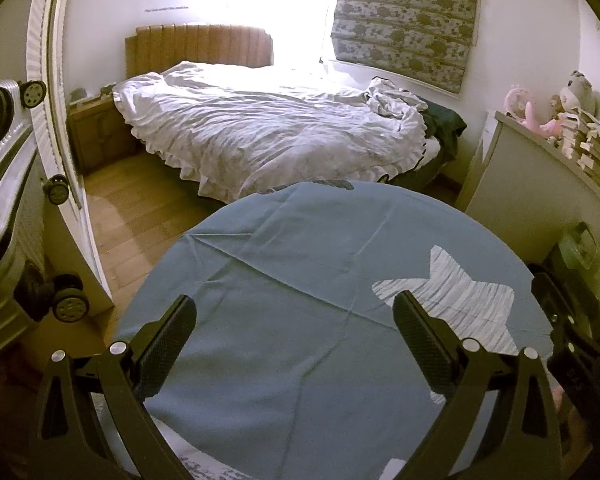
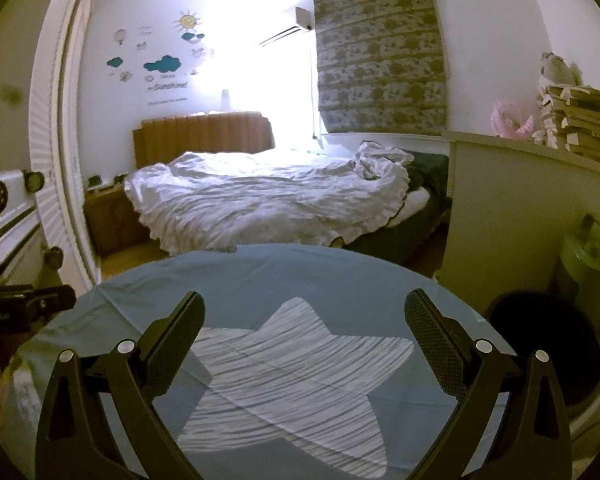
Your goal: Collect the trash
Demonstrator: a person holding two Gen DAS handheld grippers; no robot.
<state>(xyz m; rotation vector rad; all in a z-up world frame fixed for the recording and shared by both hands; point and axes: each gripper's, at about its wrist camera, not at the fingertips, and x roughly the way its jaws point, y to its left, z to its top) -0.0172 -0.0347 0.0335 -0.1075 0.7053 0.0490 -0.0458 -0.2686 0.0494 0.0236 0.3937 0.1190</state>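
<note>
My left gripper (image 1: 294, 308) is open and empty above a round table covered with a blue cloth (image 1: 300, 248) that has a white striped star print (image 1: 456, 288). My right gripper (image 2: 304, 306) is open and empty over the same cloth (image 2: 260, 272), above the star (image 2: 300, 360). No trash shows on the cloth in either view. A dark round bin (image 2: 548, 344) stands on the floor right of the table, with a pale green lidded bin (image 2: 584, 256) behind it. The left gripper's side (image 2: 24, 308) shows at the left edge of the right wrist view.
A bed with a rumpled white duvet (image 1: 268, 128) stands beyond the table. A white cabinet (image 1: 540, 176) with stacked cardboard and soft toys is at the right. A suitcase with wheels (image 1: 4, 208) lies at the left by a white door frame. Wooden floor (image 1: 140, 216) runs between.
</note>
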